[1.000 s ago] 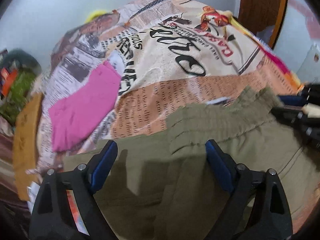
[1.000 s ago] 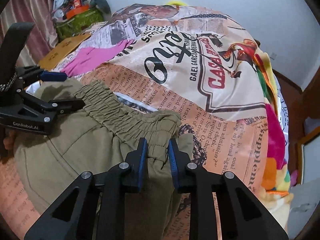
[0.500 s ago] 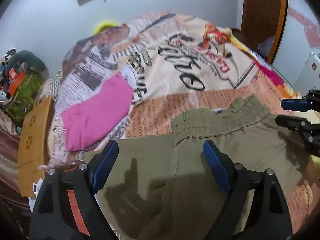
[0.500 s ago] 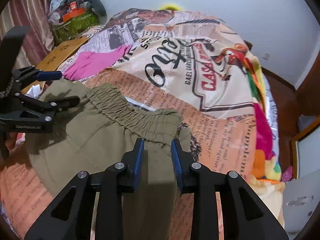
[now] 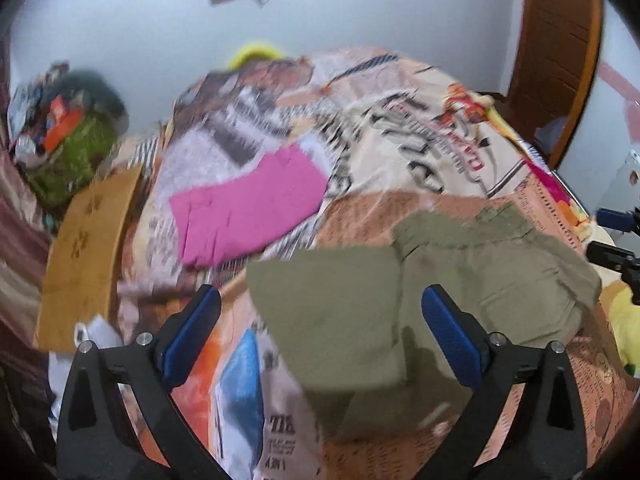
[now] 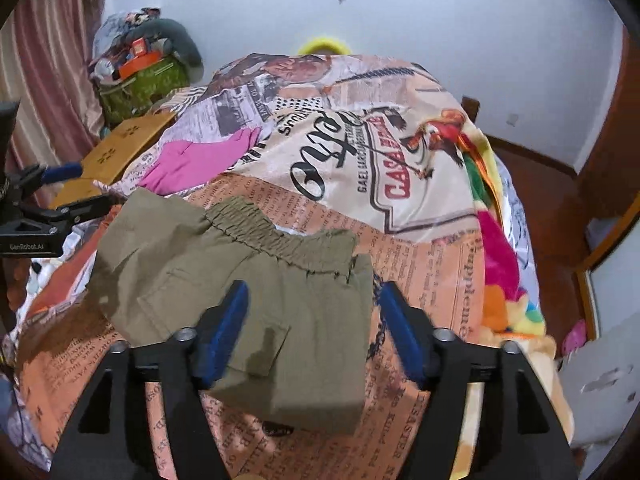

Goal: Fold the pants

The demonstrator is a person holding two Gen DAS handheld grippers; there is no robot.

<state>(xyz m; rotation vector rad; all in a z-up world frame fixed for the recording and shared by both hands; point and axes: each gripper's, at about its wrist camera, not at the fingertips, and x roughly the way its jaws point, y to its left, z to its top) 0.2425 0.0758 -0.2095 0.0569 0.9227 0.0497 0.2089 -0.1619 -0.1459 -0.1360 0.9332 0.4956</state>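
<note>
Olive green pants (image 6: 256, 280) lie folded into a compact bundle on the printed bedspread, elastic waistband toward the far side. They also show in the left wrist view (image 5: 420, 300). My right gripper (image 6: 314, 324) is open and empty, raised just above the near edge of the bundle. My left gripper (image 5: 320, 332) is open and empty, pulled back above the bundle's left part. The left gripper also shows at the left edge of the right wrist view (image 6: 60, 196), and the right gripper at the right edge of the left wrist view (image 5: 612, 232).
A pink garment (image 5: 248, 208) lies on the bed (image 6: 420, 184) beyond the pants. A wooden board (image 5: 88, 248) and a pile of clutter (image 6: 140, 68) sit at the left. A wooden door (image 5: 556, 48) stands at the right. The wall is behind the bed.
My right gripper let go of the waistband and opened wide. Both grippers have pulled back and up, and the pants now lie free on the bed.
</note>
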